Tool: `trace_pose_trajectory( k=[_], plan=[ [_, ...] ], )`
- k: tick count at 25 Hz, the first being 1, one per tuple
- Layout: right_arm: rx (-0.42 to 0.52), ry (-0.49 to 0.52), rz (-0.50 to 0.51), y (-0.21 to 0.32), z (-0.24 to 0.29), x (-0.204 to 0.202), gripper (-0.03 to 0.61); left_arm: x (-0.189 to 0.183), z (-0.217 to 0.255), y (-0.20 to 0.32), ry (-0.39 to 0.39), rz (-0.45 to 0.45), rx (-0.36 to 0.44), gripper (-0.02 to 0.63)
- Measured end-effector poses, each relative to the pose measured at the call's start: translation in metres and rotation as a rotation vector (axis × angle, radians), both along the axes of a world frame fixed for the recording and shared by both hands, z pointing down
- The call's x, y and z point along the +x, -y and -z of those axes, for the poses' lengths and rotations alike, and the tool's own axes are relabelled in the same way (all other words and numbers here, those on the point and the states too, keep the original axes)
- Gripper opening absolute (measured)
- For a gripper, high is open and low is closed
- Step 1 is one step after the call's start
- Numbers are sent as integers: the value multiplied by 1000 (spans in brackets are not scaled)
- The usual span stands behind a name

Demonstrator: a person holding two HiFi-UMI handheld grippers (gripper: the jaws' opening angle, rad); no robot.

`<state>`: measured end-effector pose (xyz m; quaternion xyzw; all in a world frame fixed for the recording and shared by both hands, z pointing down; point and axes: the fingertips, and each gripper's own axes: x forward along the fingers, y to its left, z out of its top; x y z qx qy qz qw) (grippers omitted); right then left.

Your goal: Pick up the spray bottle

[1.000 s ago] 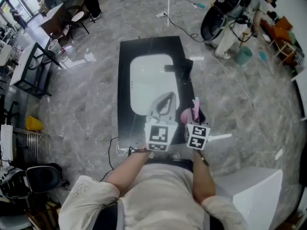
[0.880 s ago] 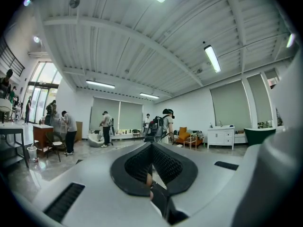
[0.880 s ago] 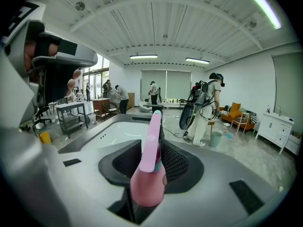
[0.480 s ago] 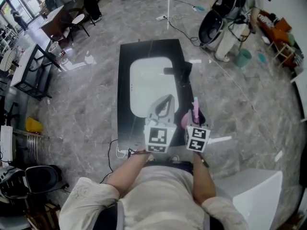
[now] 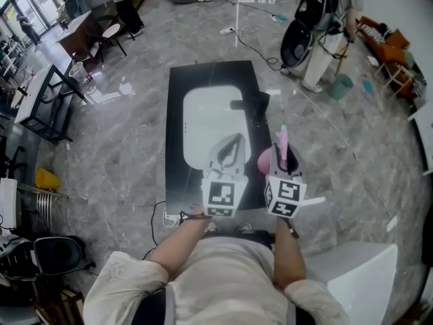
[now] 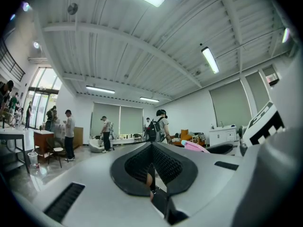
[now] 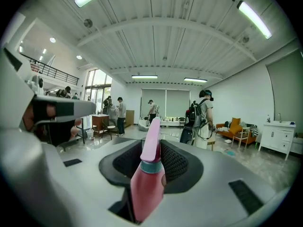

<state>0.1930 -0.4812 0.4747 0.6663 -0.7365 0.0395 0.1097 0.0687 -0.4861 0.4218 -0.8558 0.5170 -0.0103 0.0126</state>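
Observation:
A pink spray bottle (image 5: pixel 267 160) with a grey-green collar and a long pink nozzle hangs above the near right corner of the black table (image 5: pixel 177 114). My right gripper (image 5: pixel 279 156) is shut on it. In the right gripper view the bottle (image 7: pixel 147 178) stands upright between the black pads (image 7: pixel 174 163), its nozzle pointing up, and the right gripper (image 7: pixel 152 161) clamps its neck. My left gripper (image 5: pixel 233 141) hovers level over the table's near edge, to the left of the bottle. In the left gripper view the left gripper (image 6: pixel 152 148) has its pads together and holds nothing.
A white basin-like tray (image 5: pixel 210 120) lies in the middle of the black table, with a black fixture (image 5: pixel 254 103) at its right edge. A scooter (image 5: pixel 304 26) stands at the far right, a white box (image 5: pixel 352 269) at the near right, and desks and chairs (image 5: pixel 61 80) at the left.
My right gripper has risen with the pink spray bottle, which now looks larger and higher in the head view. The left gripper has stayed where it was.

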Motion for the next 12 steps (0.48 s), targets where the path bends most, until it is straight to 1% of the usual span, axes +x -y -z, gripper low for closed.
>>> trace_pose_trajectory(
  k=[6,12],
  plan=[
    [106,-15,29,-5,50,-9,130,-6,11,0,-7,16,28,2],
    [244,2,57,-14,105,-13,129,-13,27,2,-17,35,58,2]
  ],
)
